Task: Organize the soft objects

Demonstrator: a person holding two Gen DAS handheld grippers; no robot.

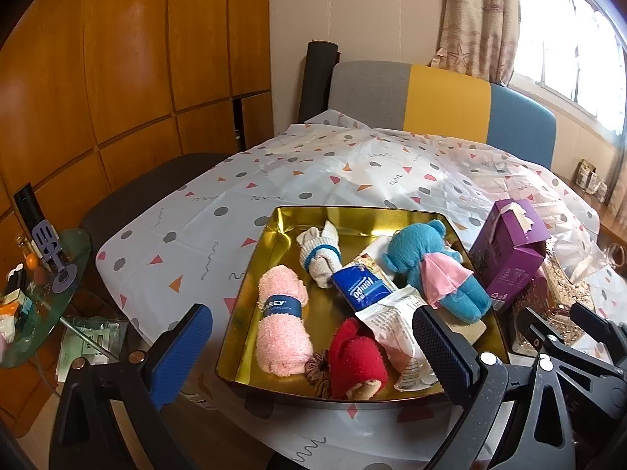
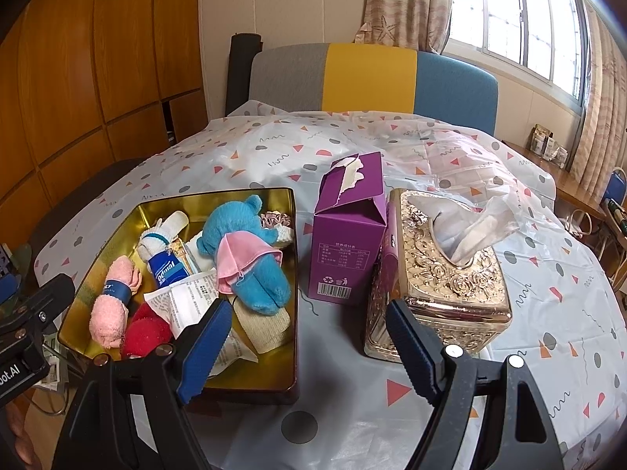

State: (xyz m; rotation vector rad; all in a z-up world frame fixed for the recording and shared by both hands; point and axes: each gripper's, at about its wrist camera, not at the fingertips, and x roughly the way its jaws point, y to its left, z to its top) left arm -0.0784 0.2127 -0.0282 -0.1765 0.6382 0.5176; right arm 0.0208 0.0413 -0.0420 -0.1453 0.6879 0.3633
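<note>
Looking nearly done — soft toys, rolled towels and tissue packs already fill the gold tin (image 2: 292,274); left gripper (image 1: 313,348) and right gripper (image 2: 309,346) hover wide open, empty — nothing soft left outside.

Both tongs (image 1: 309,346) (image 2: 305,338): black plastic frames, silver rivets, blue ribbed finger pads (image 2: 203,348).

Both wrist cams sit low at the table's (image 2: 509,313) near edge, tilted down, facing the far edge. Left cam close over the gold tray (image 1: 250,313); right cam beside it. Both share tray and purple box (image 2: 345,250).
</note>
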